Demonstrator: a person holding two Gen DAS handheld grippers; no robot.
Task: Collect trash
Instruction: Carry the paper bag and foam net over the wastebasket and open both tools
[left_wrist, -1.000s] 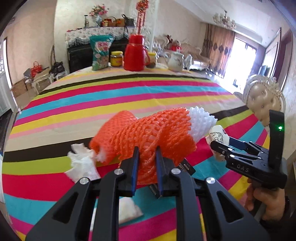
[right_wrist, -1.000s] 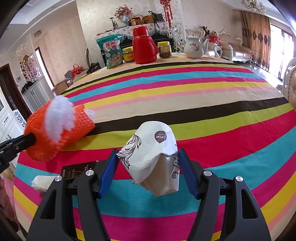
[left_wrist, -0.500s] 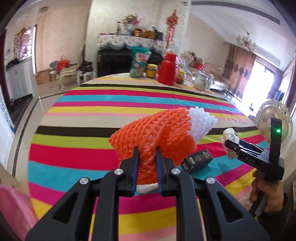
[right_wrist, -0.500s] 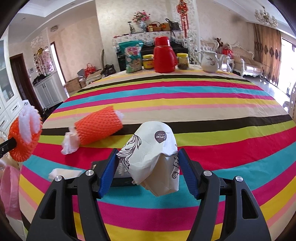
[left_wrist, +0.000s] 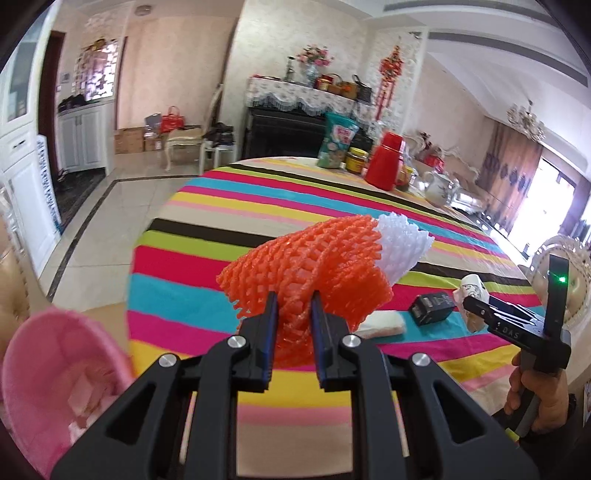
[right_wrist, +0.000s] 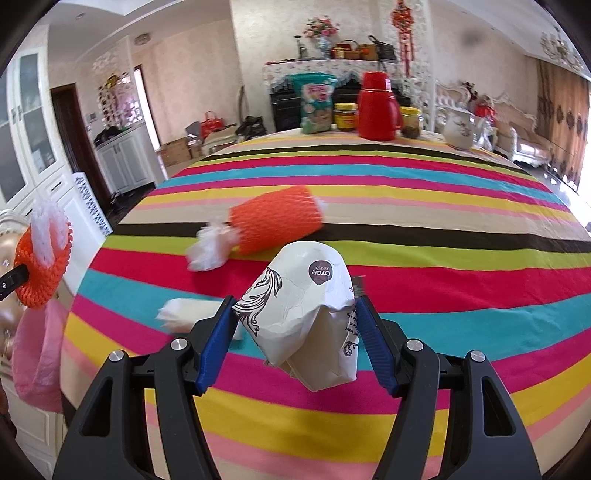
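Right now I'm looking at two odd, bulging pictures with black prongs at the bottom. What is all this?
There is no robot here. A person holds a hand-held gripper in each hand, and each one carries a wide-angle camera looking along its two fingers.

In the left one's picture, the left hand-held gripper pinches an orange foam net beside a pink bag.

In the right one's picture, the right hand-held gripper squeezes a crumpled paper cup.

Both are above a striped tablecloth. A second orange net, some tissue and a small black box lie on it.
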